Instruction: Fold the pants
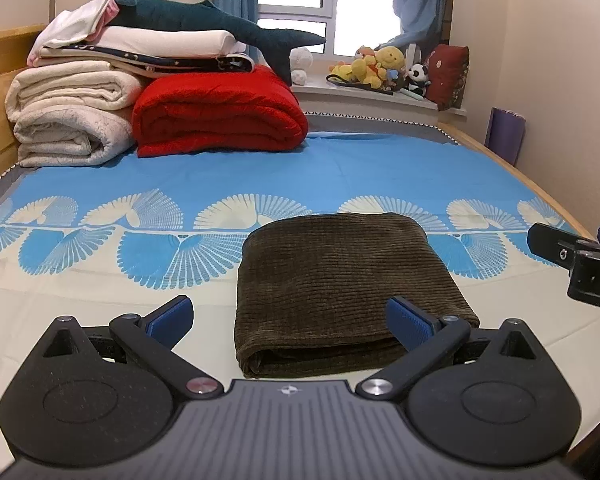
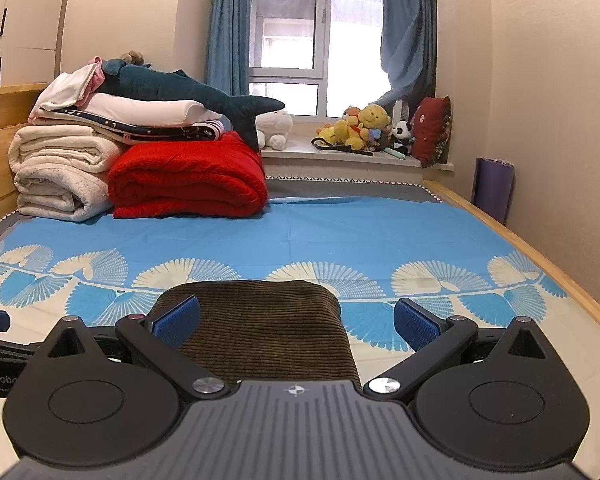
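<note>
The brown corduroy pants [image 1: 340, 280] lie folded into a compact rectangle on the blue and white bedsheet [image 1: 340, 168]. My left gripper [image 1: 290, 322] is open and empty, just in front of the near folded edge, with its right finger over the pants' near right corner. My right gripper [image 2: 296, 320] is open and empty, held above the near end of the pants [image 2: 260, 320]. The right gripper's body also shows at the right edge of the left wrist view [image 1: 572, 256].
Folded white blankets [image 1: 68, 116], a red blanket [image 1: 220, 112] and a plush shark [image 1: 204, 20] are stacked at the bed's far left. Stuffed toys [image 1: 380, 66] sit on the windowsill. A wooden bed rail [image 1: 520, 168] runs along the right.
</note>
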`<state>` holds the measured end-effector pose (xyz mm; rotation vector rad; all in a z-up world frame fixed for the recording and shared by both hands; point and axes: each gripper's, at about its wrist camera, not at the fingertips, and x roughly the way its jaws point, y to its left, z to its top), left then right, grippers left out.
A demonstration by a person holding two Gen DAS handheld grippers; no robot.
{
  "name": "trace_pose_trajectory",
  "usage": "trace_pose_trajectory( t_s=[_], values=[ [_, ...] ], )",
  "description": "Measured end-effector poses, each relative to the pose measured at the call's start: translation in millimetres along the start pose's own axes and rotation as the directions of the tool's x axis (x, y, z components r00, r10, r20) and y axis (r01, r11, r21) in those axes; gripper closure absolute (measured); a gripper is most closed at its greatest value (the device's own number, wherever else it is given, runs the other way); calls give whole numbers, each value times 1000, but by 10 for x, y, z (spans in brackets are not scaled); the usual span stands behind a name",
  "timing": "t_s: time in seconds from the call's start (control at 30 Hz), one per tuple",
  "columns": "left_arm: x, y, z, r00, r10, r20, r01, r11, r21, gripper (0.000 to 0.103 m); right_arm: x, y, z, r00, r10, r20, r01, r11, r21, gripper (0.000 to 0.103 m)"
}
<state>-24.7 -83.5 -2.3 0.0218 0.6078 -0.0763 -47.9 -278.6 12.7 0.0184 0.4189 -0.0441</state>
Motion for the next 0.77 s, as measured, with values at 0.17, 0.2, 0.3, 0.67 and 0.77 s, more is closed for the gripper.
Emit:
trace_pose_trajectory(
  t_s=[0.17,0.2,0.3,0.67,0.77],
  values=[
    [6,25,11,1000,-4,-5,4,1000,-16,0,16,26,-4,1000,0,-8,0,1000,-2,1],
    [16,27,8,1000,-5,-11,5,1000,-21,0,14,24,-1,1000,1,-8,-1,1000,-2,1],
    [23,21,0,1000,-7,-16,7,1000,-23,0,6,26,-10,1000,4,-5,-4,1000,-15,1],
    [40,23,14,1000,-3,-17,3,1000,-20,0,6,38,-23,1000,14,-14,-14,999,-32,1],
    [44,23,6,1000,2,-21,-2,1000,-21,0,-7,46,-22,1000,18,-11,-18,999,-40,1]
  ],
)
